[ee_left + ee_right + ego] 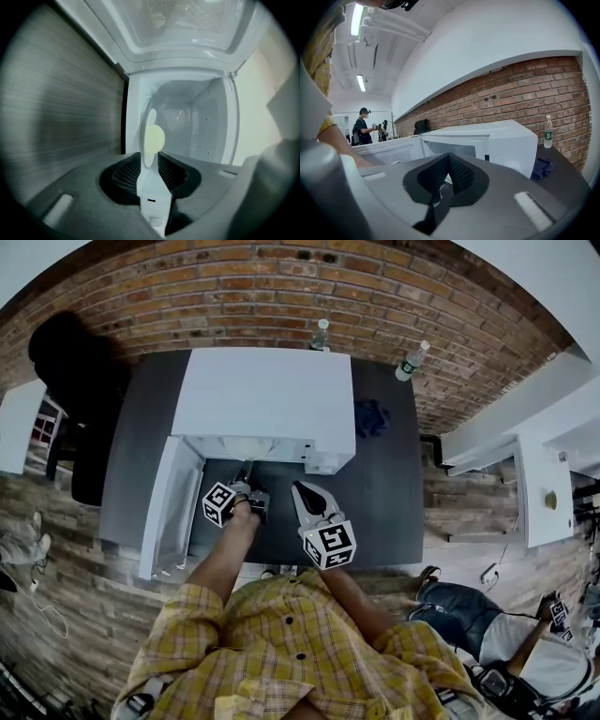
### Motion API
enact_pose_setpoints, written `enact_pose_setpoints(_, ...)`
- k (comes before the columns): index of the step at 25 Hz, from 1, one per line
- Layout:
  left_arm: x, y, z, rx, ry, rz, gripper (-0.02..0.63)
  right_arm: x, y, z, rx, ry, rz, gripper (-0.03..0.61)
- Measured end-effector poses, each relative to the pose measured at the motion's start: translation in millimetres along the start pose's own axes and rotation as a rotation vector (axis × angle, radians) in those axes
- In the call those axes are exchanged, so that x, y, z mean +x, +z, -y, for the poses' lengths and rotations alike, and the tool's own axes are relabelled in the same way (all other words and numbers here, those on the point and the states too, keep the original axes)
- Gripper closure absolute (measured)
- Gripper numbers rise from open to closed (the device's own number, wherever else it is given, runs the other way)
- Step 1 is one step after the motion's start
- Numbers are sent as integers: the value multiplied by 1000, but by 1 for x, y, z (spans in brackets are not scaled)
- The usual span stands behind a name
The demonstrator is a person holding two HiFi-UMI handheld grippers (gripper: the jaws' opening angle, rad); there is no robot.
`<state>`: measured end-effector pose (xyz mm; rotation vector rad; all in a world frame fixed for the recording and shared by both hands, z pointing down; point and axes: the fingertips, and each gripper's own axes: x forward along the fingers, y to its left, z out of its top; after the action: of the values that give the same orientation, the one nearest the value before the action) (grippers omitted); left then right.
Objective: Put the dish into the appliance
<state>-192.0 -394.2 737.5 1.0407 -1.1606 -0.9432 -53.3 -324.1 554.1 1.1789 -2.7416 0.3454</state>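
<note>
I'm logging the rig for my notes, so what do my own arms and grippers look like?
Left gripper and right gripper: pale grey bodies, black ribbed pads, each with a cube of black-and-white square markers. Yellow plaid shirt, sleeves leaving the forearms bare. No cables visible.

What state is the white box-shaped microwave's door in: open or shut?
Open. The door stands swung out from the white microwave, and the left gripper view looks straight into its cavity.

I see ribbed black rubbery pads (172, 169) on my left gripper (151, 161); between them the dish (151, 137) looks smooth and glossy. Ahead, the microwave (199, 122) cavity is shiny white, and the tabletop (61, 117) alongside is matt dark.
</note>
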Motion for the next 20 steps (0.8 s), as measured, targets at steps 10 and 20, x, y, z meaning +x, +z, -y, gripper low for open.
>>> enact_pose_setpoints(10,-38,-9,34,78,-102,-81,582,-14,0,-7,16,-17,19,574)
enact_pose_setpoints(20,-81,-35,80,167,-204,-123,614,-26,-14,-13,-4,-52,-28,574)
